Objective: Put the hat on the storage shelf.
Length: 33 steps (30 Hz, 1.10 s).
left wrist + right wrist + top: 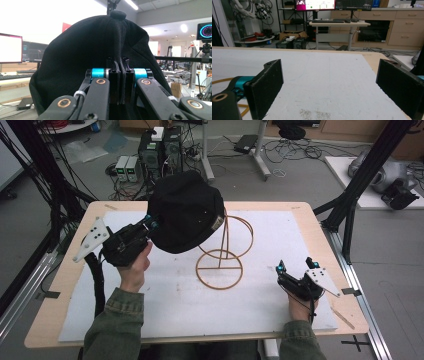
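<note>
Atop the wire stand (222, 252), black cap (186, 210) pinched by left gripper (151, 223); right gripper (295, 266) agape.

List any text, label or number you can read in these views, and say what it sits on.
None can be read.
The tag on the black cap: too small.
The monitor screens behind the table: blurred.
The round lit display: a ring of dots, no characters.

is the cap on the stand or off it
On: the black cap sits atop the wire stand, left tongs pinching its fabric.
</note>
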### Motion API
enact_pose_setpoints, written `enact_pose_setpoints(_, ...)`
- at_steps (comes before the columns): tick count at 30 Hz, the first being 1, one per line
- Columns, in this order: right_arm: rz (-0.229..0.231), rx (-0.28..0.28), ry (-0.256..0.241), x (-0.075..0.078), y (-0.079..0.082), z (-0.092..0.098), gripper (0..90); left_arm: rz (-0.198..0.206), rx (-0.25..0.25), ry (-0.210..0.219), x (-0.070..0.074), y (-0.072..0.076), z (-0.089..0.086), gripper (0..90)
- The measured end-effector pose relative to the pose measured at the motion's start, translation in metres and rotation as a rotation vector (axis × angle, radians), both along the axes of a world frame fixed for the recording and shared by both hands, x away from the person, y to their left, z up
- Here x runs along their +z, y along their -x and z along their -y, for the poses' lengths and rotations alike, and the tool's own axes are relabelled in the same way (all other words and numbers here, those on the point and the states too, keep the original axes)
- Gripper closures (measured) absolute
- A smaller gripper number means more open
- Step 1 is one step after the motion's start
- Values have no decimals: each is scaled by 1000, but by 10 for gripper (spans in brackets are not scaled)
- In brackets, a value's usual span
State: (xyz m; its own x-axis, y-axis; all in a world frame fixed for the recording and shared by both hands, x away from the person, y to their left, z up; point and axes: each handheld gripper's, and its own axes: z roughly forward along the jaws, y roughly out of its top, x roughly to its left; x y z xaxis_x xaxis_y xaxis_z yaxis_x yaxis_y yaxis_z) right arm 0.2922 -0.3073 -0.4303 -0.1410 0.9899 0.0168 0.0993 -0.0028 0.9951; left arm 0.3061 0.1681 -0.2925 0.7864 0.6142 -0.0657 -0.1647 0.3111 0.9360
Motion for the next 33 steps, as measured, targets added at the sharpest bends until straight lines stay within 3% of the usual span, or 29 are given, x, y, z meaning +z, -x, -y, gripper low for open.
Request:
enact_pose_setpoints(8,3,1,-6,0,0,0,64,-3,-44,21,-1,-13,20,876)
enact_pose_setpoints(20,7,-2,-7,0,1,2,64,-5,-107,-13,5,-33,53,876)
enact_pose_setpoints(24,3,2,-9,0,1,2,64,-34,-157,-34,8,-39,62,876)
enact_pose_setpoints(30,4,2,-6,0,1,2,64,-78,-192,-113,12,-46,71,876)
enact_pose_setpoints(33,4,4,-7,0,1,2,64,-132,-192,-150,12,-49,75,875)
